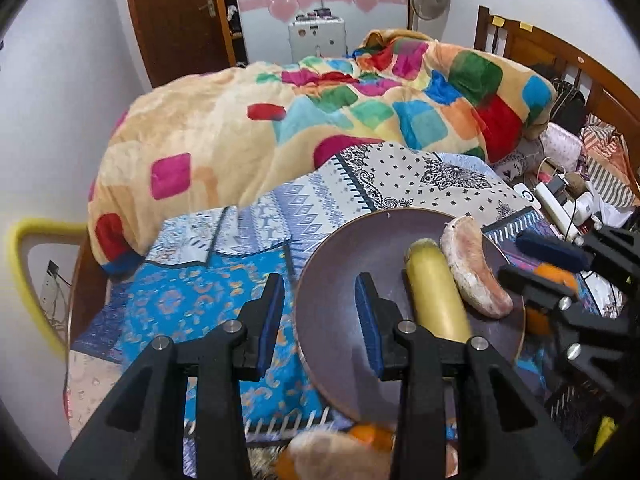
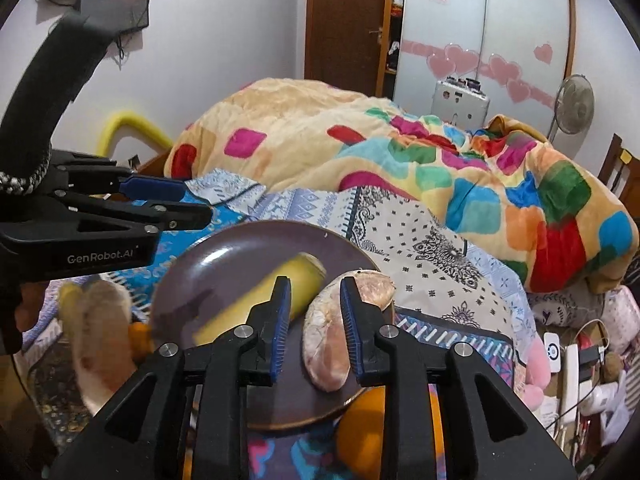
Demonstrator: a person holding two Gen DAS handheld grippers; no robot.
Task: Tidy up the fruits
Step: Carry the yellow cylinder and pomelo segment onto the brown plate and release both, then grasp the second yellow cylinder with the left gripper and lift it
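A dark purple plate (image 1: 332, 264) (image 2: 224, 260) lies on the patterned bedspread, partly over loose fruit. On it are a yellow banana (image 1: 436, 292) (image 2: 298, 278), blurred in the right wrist view, and a pinkish-brown fruit piece (image 1: 476, 272) (image 2: 322, 344). My left gripper (image 1: 320, 316) (image 2: 196, 202) is open a little and astride the plate's left rim, gripping nothing. My right gripper (image 2: 315, 312) (image 1: 516, 258) is open over the plate's near right side. Its left pad is beside the banana and its right pad is in front of the pinkish piece, neither pressing.
Oranges (image 2: 380, 420) (image 1: 372, 436) and blurred pale fruit (image 2: 100, 320) lie beside and under the plate. A heaped colourful blanket (image 1: 320, 120) fills the bed behind. Chargers, cables and clothes (image 1: 568, 200) crowd the right, by the wooden headboard (image 1: 532, 44).
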